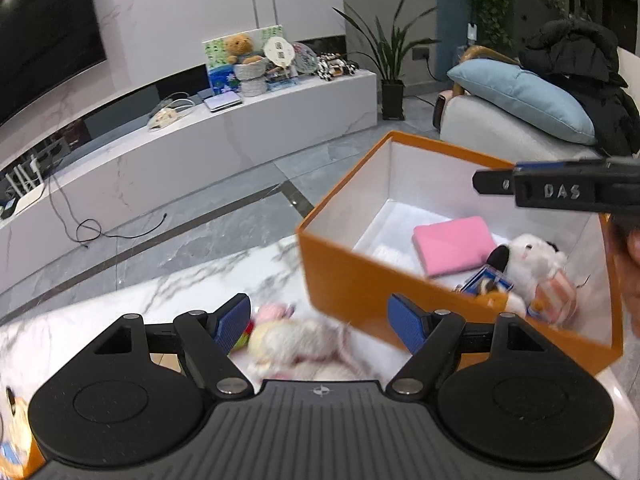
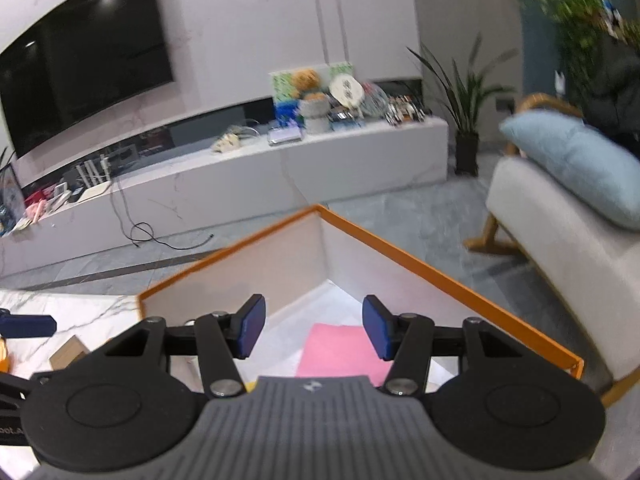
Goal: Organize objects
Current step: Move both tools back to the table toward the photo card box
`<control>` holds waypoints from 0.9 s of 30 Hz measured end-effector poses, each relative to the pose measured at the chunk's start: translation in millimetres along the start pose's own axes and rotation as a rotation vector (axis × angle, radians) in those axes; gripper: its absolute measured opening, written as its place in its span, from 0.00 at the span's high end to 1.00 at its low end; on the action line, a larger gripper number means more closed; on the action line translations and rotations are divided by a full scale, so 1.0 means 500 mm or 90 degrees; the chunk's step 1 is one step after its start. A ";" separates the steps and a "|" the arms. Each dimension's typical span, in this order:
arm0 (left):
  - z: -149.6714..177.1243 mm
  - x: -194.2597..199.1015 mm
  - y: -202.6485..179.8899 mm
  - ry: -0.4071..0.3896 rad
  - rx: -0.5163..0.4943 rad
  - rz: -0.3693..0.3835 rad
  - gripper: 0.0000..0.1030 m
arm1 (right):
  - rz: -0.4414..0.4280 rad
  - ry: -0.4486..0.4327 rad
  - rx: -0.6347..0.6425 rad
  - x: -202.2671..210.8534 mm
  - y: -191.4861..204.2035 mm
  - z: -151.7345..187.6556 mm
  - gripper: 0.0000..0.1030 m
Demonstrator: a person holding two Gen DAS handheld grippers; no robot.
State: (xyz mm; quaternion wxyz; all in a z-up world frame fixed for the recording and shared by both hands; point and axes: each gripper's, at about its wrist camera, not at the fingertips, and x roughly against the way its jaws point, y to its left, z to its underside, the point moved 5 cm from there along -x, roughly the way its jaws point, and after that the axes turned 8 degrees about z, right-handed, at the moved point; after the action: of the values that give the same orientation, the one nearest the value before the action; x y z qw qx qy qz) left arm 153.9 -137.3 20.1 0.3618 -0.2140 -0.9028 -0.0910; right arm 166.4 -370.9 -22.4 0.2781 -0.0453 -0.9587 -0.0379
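An orange box (image 1: 360,280) with a white inside stands on the marble table (image 1: 180,280). In it lie a pink folded cloth (image 1: 456,244), a white plush animal (image 1: 532,264) and a small blue packet (image 1: 486,282). My left gripper (image 1: 320,324) is open over the table just left of the box. A blurred white and pink plush toy (image 1: 296,344) lies on the table below its fingers, untouched. My right gripper (image 2: 314,328) hangs open and empty over the orange box (image 2: 440,276), above the pink cloth (image 2: 340,350). One finger of the right gripper (image 1: 560,190) shows over the box's far right.
A hand (image 1: 630,264) shows at the right edge. Beyond the table are grey floor tiles, a long white TV console (image 1: 240,140) with a loose cable (image 1: 100,232), a potted plant (image 1: 392,96) and a pale armchair (image 2: 560,240) with a blue cushion (image 2: 580,164). A brown block (image 2: 70,350) lies on the table.
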 end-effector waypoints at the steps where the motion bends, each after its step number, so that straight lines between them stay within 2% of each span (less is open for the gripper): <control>1: 0.016 0.011 0.001 -0.016 -0.003 -0.008 0.13 | -0.005 -0.010 0.017 0.009 0.013 0.003 0.45; 5: 0.076 0.034 0.011 -0.022 -0.016 -0.007 0.12 | -0.028 -0.045 0.100 0.041 0.075 0.025 0.45; 10: 0.134 0.060 0.051 -0.059 0.025 0.002 0.12 | -0.064 -0.109 0.173 0.087 0.148 0.050 0.45; 13: 0.167 0.058 0.082 -0.054 0.055 -0.001 0.12 | -0.085 -0.136 0.217 0.108 0.190 0.066 0.40; 16: 0.191 0.054 0.112 -0.045 0.097 -0.001 0.12 | -0.111 -0.124 0.225 0.115 0.219 0.088 0.39; 20: 0.207 0.053 0.135 -0.041 0.160 0.008 0.12 | -0.153 -0.067 0.211 0.106 0.245 0.127 0.39; 23: 0.215 0.052 0.136 -0.038 0.147 0.018 0.11 | -0.160 -0.042 0.241 0.100 0.265 0.159 0.39; 27: 0.244 0.051 0.140 -0.033 0.125 -0.002 0.11 | -0.170 -0.004 0.267 0.091 0.291 0.199 0.39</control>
State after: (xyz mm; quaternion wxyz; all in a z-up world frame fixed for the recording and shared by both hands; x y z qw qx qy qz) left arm 94.2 -27.5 -49.9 0.3573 -0.1784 -0.9168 0.0027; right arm 91.0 -213.8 -74.5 0.2707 0.1401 -0.9441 0.1255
